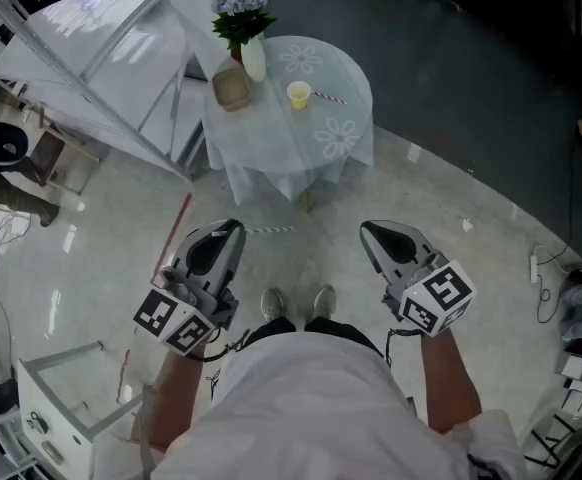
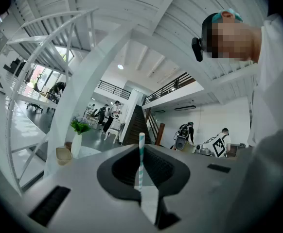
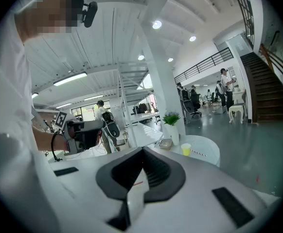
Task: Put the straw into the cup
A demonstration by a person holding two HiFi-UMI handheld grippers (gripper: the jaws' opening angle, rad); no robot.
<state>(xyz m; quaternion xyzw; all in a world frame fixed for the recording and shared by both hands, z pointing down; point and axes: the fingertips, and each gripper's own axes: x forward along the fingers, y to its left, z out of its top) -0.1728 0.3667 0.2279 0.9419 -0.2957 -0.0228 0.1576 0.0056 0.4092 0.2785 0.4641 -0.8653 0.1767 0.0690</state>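
Shiny pale floor (image 1: 101, 218) is under your feet, and a small round table (image 1: 271, 138) with a flowered cloth stands in front of you. The yellow cup (image 1: 298, 94) sits near the middle of that table, straight ahead and well apart from both grippers.

Your left gripper (image 1: 233, 226) has its jaws pinched on the green-and-white straw (image 2: 141, 159). The straw lies crosswise to the jaws, and its long end sticks out sideways toward your right gripper (image 1: 366, 228). You will likely need to walk up and turn the straw upright over the cup's open top.

Your right gripper has its jaws pressed together with nothing in them. Both grippers look about as far from the cup.

A second straw (image 1: 329, 97), red-striped, lies on the table just beside the cup.

No words can be read anywhere. You can only see black-and-white square markers on the gripper cubes (image 1: 176, 318).
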